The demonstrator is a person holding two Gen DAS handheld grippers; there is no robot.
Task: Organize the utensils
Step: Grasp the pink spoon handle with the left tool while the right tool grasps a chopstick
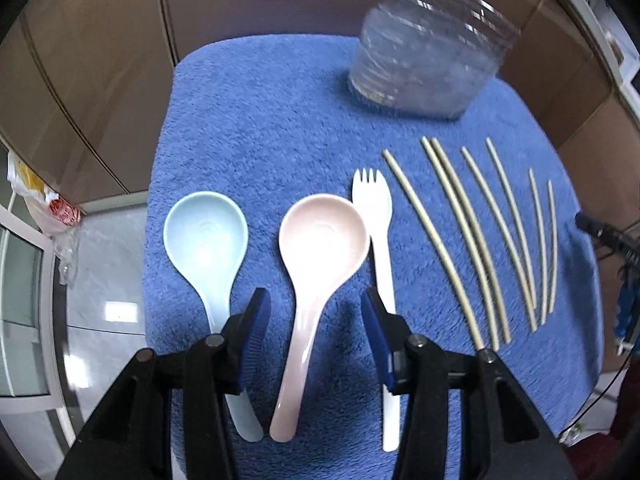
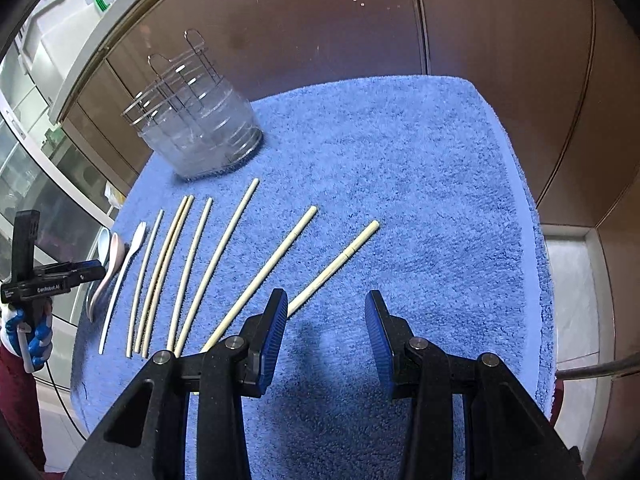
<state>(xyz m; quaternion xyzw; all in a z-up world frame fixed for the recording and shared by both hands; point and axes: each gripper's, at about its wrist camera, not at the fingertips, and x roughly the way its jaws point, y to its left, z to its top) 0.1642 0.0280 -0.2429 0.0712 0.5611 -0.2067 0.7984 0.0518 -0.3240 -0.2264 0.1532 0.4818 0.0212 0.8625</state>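
On a blue towel point(image 1: 280, 120) lie a light blue spoon point(image 1: 208, 236), a pink spoon point(image 1: 320, 240), a white spork point(image 1: 378, 224) and several pale chopsticks point(image 1: 472, 232). My left gripper point(image 1: 316, 308) is open and empty, its jaws standing either side of the pink spoon's handle, above it. In the right wrist view my right gripper point(image 2: 326, 312) is open and empty over bare towel point(image 2: 400, 160), beside the nearest chopsticks point(image 2: 332, 268). A clear utensil holder point(image 1: 428, 56) with a wire rack point(image 2: 188, 88) stands at the towel's far side.
Brown cabinet doors point(image 2: 480, 20) stand behind the towel. A plastic bag point(image 1: 44, 208) hangs at the left. The left gripper and its gloved hand point(image 2: 36, 280) show at the left of the right wrist view. Tiled floor point(image 1: 108, 280) lies beyond the towel's edge.
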